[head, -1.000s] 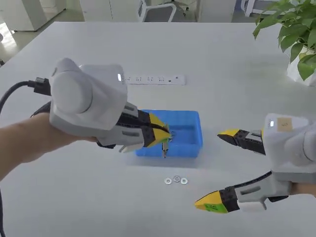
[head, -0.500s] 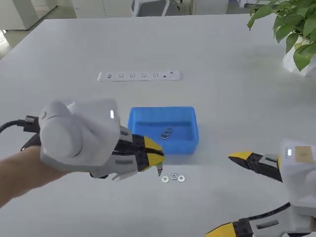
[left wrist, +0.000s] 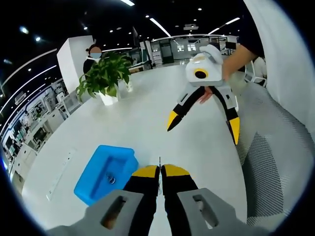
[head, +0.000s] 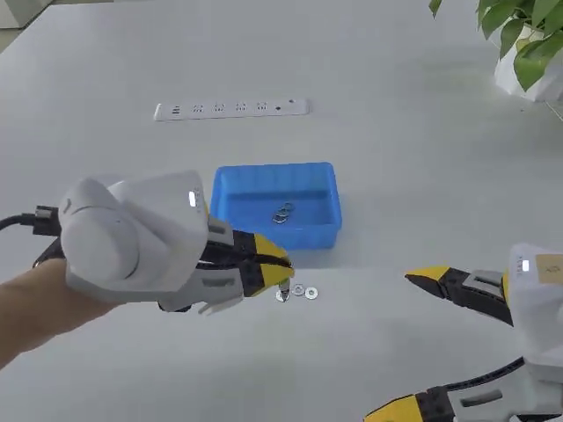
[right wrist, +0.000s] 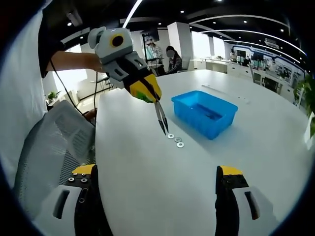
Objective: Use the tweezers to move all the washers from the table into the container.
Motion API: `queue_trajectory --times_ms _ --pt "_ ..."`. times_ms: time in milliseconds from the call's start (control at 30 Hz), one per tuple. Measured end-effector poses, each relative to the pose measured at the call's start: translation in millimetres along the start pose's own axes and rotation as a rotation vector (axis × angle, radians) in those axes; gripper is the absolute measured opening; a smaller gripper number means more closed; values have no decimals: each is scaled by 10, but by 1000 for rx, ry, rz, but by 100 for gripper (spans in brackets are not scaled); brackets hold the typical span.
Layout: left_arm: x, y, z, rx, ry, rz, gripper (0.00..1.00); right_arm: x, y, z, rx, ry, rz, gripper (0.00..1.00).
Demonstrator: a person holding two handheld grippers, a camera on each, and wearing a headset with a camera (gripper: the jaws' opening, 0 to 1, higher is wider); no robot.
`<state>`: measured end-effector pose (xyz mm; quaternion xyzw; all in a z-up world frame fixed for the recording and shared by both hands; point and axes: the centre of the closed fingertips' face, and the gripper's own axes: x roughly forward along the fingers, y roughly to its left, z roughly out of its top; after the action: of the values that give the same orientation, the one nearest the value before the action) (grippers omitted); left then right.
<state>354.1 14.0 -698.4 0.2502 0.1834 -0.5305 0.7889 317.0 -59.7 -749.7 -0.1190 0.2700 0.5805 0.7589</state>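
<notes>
On table | washers point(head: 303, 291) just beyond fingers point(head: 271, 250) of left gripper point(head: 286, 266) | tweezers point(right wrist: 161, 118) pinched

Finds left gripper point(head: 280, 264) clamped on tweezers point(head: 282, 294), tips down at the leftmost of the loose washers point(head: 304, 291) on the table point(head: 396, 158). Notes blue container point(head: 290, 236) just behind, holding more washers point(head: 282, 213). Records right gripper point(head: 391, 345) low right, jaws wide apart; power strip point(head: 230, 108) farther back.

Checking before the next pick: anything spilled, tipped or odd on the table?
Nothing stands out. The blue container sits upright with washers inside, three washers lie in a row before it, and the tweezers point down at them.
</notes>
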Motion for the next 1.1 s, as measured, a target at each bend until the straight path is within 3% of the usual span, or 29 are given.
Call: queue_trajectory --times_ms 600,1100 --pt "87 36 -110 -29 13 2 6 11 6 -122 36 13 22 98" --pt "108 40 -86 -37 -2 1 6 35 8 -118 59 10 22 97"
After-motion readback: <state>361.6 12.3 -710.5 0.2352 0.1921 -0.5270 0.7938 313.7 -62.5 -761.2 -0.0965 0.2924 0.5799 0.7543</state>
